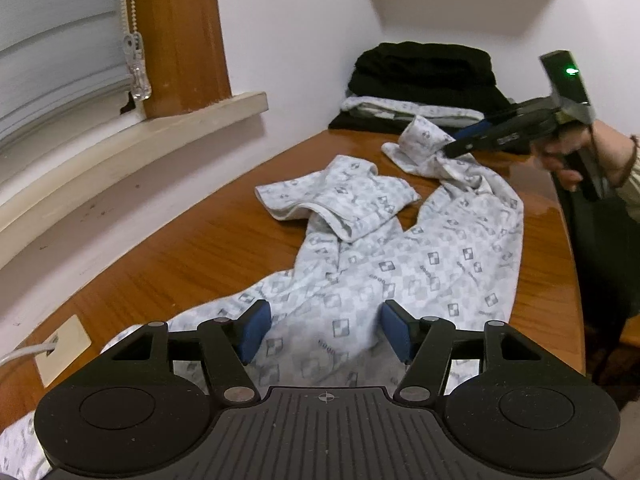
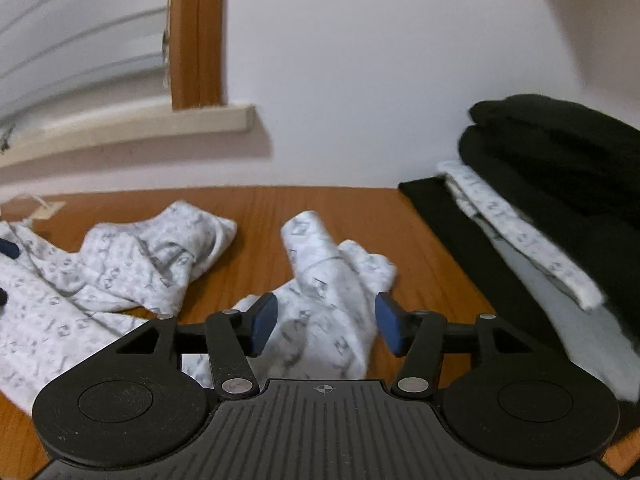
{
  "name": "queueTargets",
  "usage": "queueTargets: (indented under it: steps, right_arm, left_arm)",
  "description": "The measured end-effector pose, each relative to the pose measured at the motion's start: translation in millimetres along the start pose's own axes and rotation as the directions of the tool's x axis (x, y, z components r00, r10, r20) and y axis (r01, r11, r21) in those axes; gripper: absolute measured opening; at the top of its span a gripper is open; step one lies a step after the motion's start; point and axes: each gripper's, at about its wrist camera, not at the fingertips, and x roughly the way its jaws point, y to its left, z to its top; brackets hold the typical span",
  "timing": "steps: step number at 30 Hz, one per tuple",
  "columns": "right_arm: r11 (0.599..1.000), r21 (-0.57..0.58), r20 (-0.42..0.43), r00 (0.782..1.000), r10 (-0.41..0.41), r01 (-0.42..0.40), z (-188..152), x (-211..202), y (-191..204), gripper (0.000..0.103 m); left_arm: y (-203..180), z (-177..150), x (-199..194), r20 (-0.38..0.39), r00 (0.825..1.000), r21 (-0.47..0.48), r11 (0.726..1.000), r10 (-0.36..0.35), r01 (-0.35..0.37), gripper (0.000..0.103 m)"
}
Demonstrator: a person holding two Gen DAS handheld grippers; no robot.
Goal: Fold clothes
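A white garment with a grey checker print [image 1: 420, 264] lies crumpled and spread along the wooden table [image 1: 180, 248]; it looks like trousers with two legs. My left gripper [image 1: 326, 330] hovers over its near, wide end, open, with cloth below and between the blue pads [image 1: 256, 330]. My right gripper [image 1: 450, 149], held by a person's hand [image 1: 568, 160], is at the far leg's rolled cuff. In the right wrist view this gripper [image 2: 326, 324] stands open with the bunched leg [image 2: 320, 280] between its pads, and the other leg [image 2: 140, 264] lies to the left.
A stack of folded clothes [image 1: 424, 76], mostly black with one patterned piece [image 2: 520, 232], sits in the table's far corner against the white wall. A window sill [image 1: 160, 128] and blind run along the left. A socket plate with a cable [image 1: 64, 354] lies at the near left.
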Motion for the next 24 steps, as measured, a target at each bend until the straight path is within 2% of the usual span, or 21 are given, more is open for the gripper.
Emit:
queueTargets:
  steps: [2, 3, 4, 5, 6, 7, 10, 12, 15, 18, 20, 21, 23, 24]
  right_arm:
    - [1.000, -0.002, -0.018, 1.000, -0.019, 0.019, 2.7, 11.6, -1.4, 0.051]
    - [1.000, 0.005, -0.024, 0.999, -0.031, 0.031, 3.0, 15.6, -4.1, 0.044]
    - [0.999, 0.013, -0.029, 0.999, -0.043, 0.043, 3.3, 19.3, -7.1, 0.022]
    - [0.998, 0.023, -0.029, 0.998, -0.052, 0.052, 3.4, 21.3, -10.3, 0.020]
    - [0.998, 0.038, -0.019, 0.999, -0.050, 0.051, 3.7, 20.2, -14.5, 0.017]
    - [0.997, 0.053, -0.007, 0.999, -0.047, 0.047, 4.1, 18.3, -18.8, 0.006]
    - [0.993, 0.103, 0.070, 0.995, -0.067, 0.060, 8.6, -1.7, -33.9, 0.005]
    - [0.990, 0.123, 0.115, 0.990, -0.083, 0.069, 11.6, -22.3, -44.9, 0.004]
    - [0.987, 0.139, 0.158, 0.983, -0.098, 0.076, 13.1, -54.3, -61.3, 0.004]
    - [0.984, 0.149, 0.144, 0.983, -0.117, 0.095, 2.4, -78.8, -74.9, 0.004]
    - [0.981, 0.177, 0.093, 0.991, -0.098, 0.080, -8.9, -83.5, -84.3, 0.006]
    - [0.979, 0.193, 0.066, 0.994, -0.086, 0.072, -14.8, -85.2, -89.1, 0.010]
    - [0.974, 0.194, 0.030, 0.992, -0.125, 0.117, -25.2, -82.7, -93.4, 0.030]
    - [0.971, 0.193, 0.012, 0.989, -0.149, 0.143, -30.4, -81.0, -95.2, 0.032]
  left_arm:
    - [0.0, 2.0, 3.9, -0.005, 1.000, 0.004, 1.000, -0.003, 0.003, 0.057]
    - [0.3, 2.6, 6.3, -0.008, 1.000, 0.009, 1.000, -0.003, 0.003, 0.049]
    - [0.7, 3.1, 8.7, -0.013, 1.000, 0.013, 1.000, -0.004, 0.004, 0.040]
    - [2.1, 3.6, 10.2, -0.018, 1.000, 0.007, 1.000, -0.009, 0.009, 0.035]
    - [5.3, 4.3, 10.6, -0.015, 1.000, -0.011, 1.000, -0.020, 0.020, 0.023]
    - [8.6, 5.0, 10.4, -0.009, 0.999, -0.030, 0.999, -0.030, 0.030, 0.013]
    - [18.3, 7.8, 0.5, 0.046, 0.998, -0.092, 0.995, -0.046, 0.050, 0.005]
    - [21.6, 9.7, -9.8, 0.088, 0.995, -0.113, 0.992, -0.045, 0.055, 0.005]
    - [20.6, 13.6, -26.6, 0.148, 0.989, -0.112, 0.994, 0.010, 0.007, 0.004]
    - [21.0, 18.3, -33.5, 0.156, 0.988, -0.115, 0.993, -0.001, 0.019, 0.004]
    - [21.3, 19.6, -29.3, 0.131, 0.991, -0.112, 0.993, -0.005, 0.020, 0.004]
    - [21.4, 19.6, -25.8, 0.116, 0.993, -0.110, 0.994, -0.004, 0.017, 0.004]
    - [22.2, 16.6, -17.1, 0.090, 0.996, -0.109, 0.994, -0.007, 0.017, 0.004]
    - [23.1, 14.9, -11.8, 0.076, 0.997, -0.112, 0.994, -0.009, 0.018, 0.004]
